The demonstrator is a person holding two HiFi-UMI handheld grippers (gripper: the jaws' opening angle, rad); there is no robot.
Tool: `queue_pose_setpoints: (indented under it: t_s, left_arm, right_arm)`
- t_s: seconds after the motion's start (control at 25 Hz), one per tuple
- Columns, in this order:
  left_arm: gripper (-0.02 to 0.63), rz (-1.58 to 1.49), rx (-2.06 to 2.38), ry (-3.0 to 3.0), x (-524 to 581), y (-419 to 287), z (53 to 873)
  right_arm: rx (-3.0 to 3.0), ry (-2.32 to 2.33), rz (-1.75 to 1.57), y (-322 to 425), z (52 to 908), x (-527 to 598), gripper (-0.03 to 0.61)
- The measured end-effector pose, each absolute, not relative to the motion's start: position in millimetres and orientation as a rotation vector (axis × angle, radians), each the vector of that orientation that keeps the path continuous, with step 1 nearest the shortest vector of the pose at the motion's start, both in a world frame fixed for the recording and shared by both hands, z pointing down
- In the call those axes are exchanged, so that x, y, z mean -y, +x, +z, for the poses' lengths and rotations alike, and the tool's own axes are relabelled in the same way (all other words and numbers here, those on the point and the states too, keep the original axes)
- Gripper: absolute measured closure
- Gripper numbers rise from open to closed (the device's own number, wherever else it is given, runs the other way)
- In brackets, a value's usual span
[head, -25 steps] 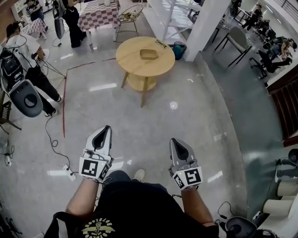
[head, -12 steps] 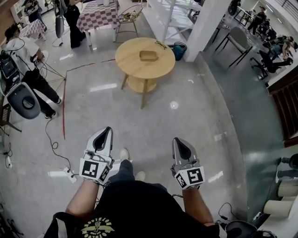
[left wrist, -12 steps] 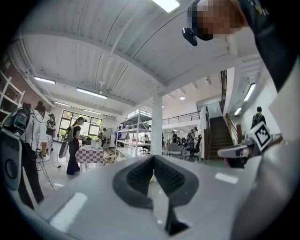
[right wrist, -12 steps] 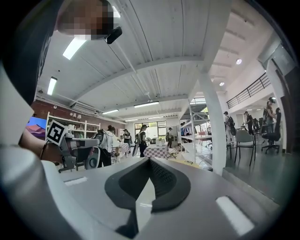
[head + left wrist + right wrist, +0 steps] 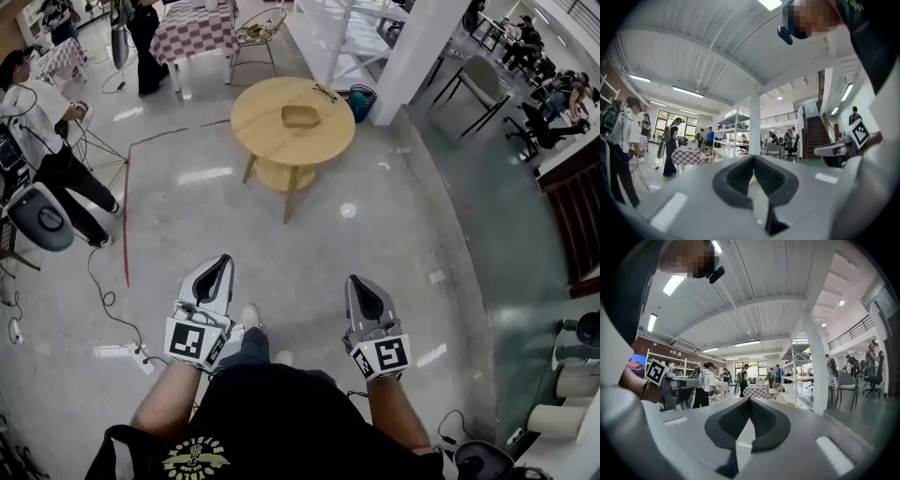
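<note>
I hold both grippers low in front of my body, above a glossy grey floor. My left gripper [image 5: 217, 263] is shut with nothing between its jaws, which meet at the tip [image 5: 753, 157]. The right gripper [image 5: 357, 281] is likewise shut and holds nothing [image 5: 749, 400]. Both point toward a round wooden table [image 5: 262, 122] a few steps ahead, and neither touches anything. A shallow wooden tray [image 5: 300, 115] lies on the table. The left gripper view takes in the right gripper's marker cube [image 5: 859, 133].
A white pillar [image 5: 412, 52] and a blue basket [image 5: 361, 99] stand right of the table. A checkered table [image 5: 192, 28] is behind it. A person with gear [image 5: 42, 131] stands at left. Cables and a power strip [image 5: 141, 354] lie on the floor. Chairs [image 5: 483, 80] are at right.
I have stepped slightly forward, and a shoe now shows between the grippers. The person at left has shifted. Both grippers stay shut in the same pose.
</note>
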State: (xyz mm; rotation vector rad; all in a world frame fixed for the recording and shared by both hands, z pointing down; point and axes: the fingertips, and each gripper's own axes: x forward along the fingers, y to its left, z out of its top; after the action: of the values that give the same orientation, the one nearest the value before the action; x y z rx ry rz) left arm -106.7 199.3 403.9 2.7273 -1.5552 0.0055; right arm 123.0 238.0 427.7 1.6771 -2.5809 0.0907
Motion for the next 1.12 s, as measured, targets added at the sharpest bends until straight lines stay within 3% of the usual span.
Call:
queue_pose_setpoints:
  t_s: [1.12]
  left_arm:
    - [0.612, 0.036, 1.462, 2.767, -53.1, -126.3, 406.4]
  right_arm:
    - [2.514, 1.711, 0.063, 86.3, 419.4, -101.6, 0.577]
